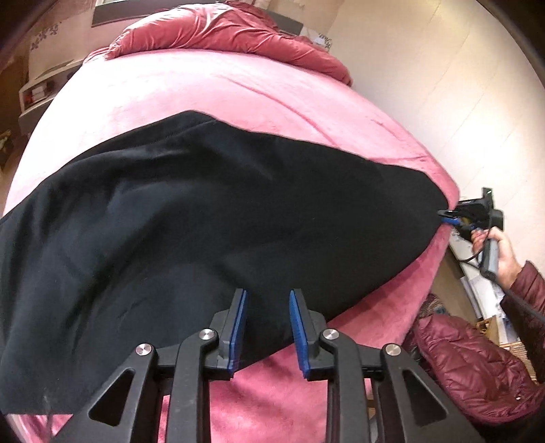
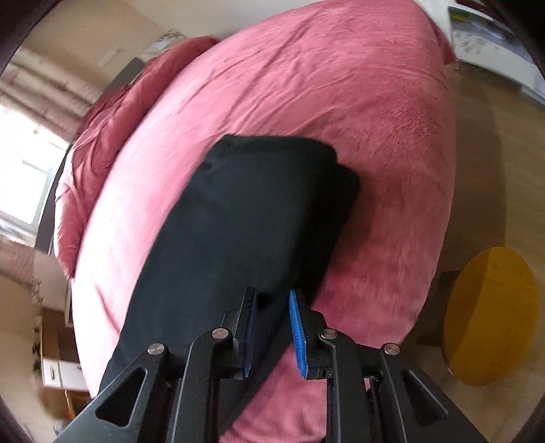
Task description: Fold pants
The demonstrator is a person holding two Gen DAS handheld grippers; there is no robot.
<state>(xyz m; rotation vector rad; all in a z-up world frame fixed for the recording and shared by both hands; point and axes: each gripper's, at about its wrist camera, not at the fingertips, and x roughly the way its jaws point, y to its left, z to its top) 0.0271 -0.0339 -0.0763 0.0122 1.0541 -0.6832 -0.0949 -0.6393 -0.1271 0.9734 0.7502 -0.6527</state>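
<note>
Black pants (image 1: 211, 218) lie spread across a pink bed (image 1: 211, 88). My left gripper (image 1: 267, 300) hovers over their near edge, jaws apart with black cloth between the blue pads. My right gripper (image 1: 448, 216) is at the pants' right tip by the bed corner and seems pinched on the cloth. In the right wrist view the pants (image 2: 259, 211) run away from my right gripper (image 2: 272, 300), whose jaws stand narrowly apart with cloth between them; the far end is folded over. Whether either truly grips is unclear.
A rumpled red duvet (image 1: 221, 30) lies at the head of the bed. A maroon padded jacket (image 1: 470, 357) is at the right. A yellow round stool (image 2: 490, 317) stands on the wooden floor beside the bed. A shelf (image 1: 37, 92) stands at the left.
</note>
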